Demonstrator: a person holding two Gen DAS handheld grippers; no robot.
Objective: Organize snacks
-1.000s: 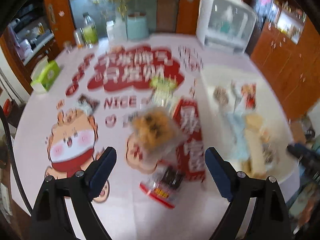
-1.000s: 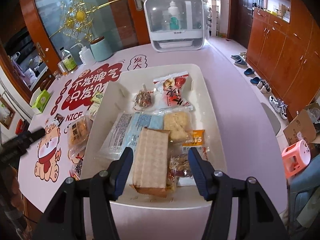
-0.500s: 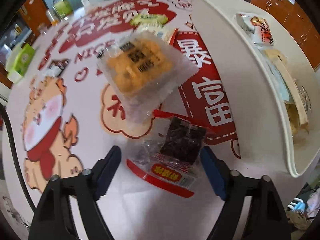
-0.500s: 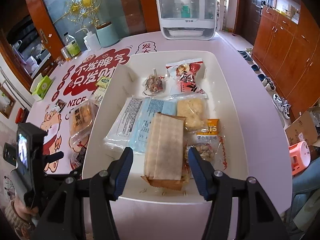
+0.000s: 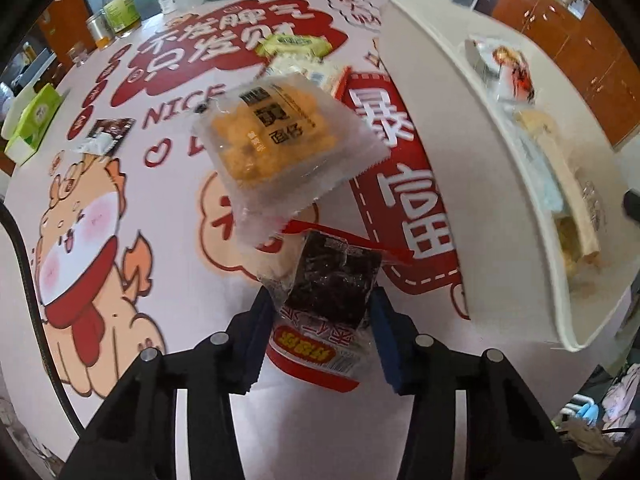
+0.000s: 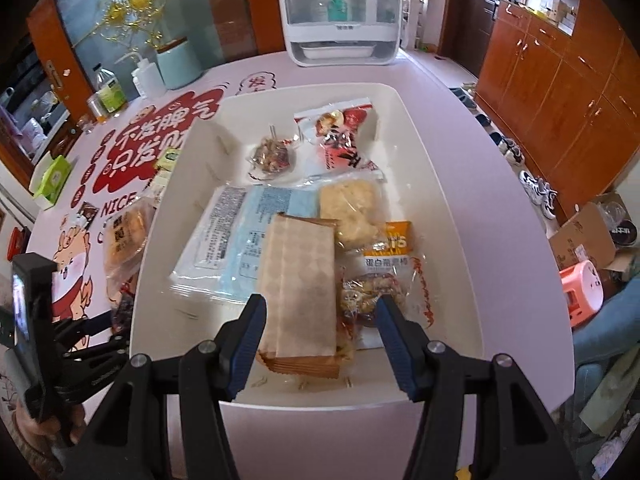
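Note:
My left gripper (image 5: 320,320) has its fingers on both sides of a dark snack packet with a red label (image 5: 328,292) lying on the table; the pads touch or nearly touch its edges. A clear packet of yellow pastry (image 5: 276,140) lies partly over its far end. The white tray (image 6: 440,168) holds several snack packets, with a tan wafer pack (image 6: 300,280) nearest. My right gripper (image 6: 320,320) is open and empty above the tray's near end. The left gripper body also shows in the right wrist view (image 6: 88,340).
A green snack pack (image 5: 294,46) and a small dark sachet (image 5: 108,132) lie on the printed tablecloth. A green tissue box (image 5: 36,120), bottles (image 5: 120,8) and a white appliance (image 6: 340,12) stand at the far edge. The tray's wall (image 5: 460,160) is just right of the left gripper.
My left gripper has moved forward and down and closed in around the dark packet. The right gripper has stayed over the tray, drifting slightly.

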